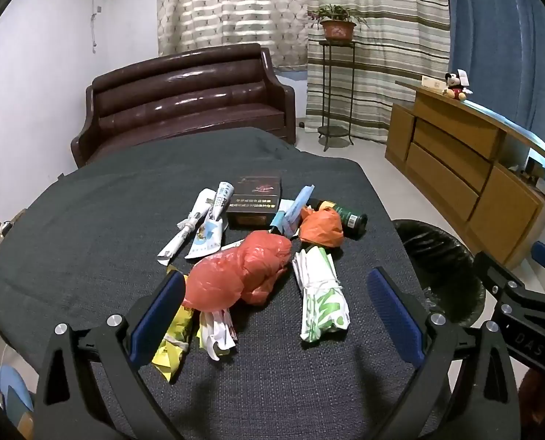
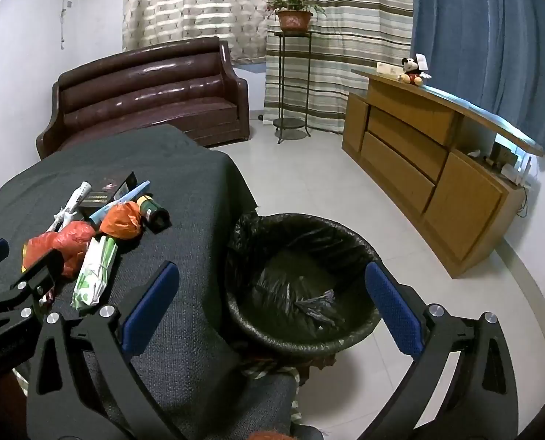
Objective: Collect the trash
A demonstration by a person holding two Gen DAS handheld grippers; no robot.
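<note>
Both grippers hang with jaws spread wide and nothing between them. The left gripper (image 1: 276, 304) hovers over the near side of the trash pile on the dark table (image 1: 88, 220), closest to the red plastic bag (image 1: 243, 271) (crumpled, knotted). The right gripper (image 2: 268, 304) hovers above the black-lined bin (image 2: 301, 275), just right of the table.

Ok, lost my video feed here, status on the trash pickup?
Left gripper and right gripper open, empty. Trash pile on table, bin empty beside it. Nothing in the way.
</note>
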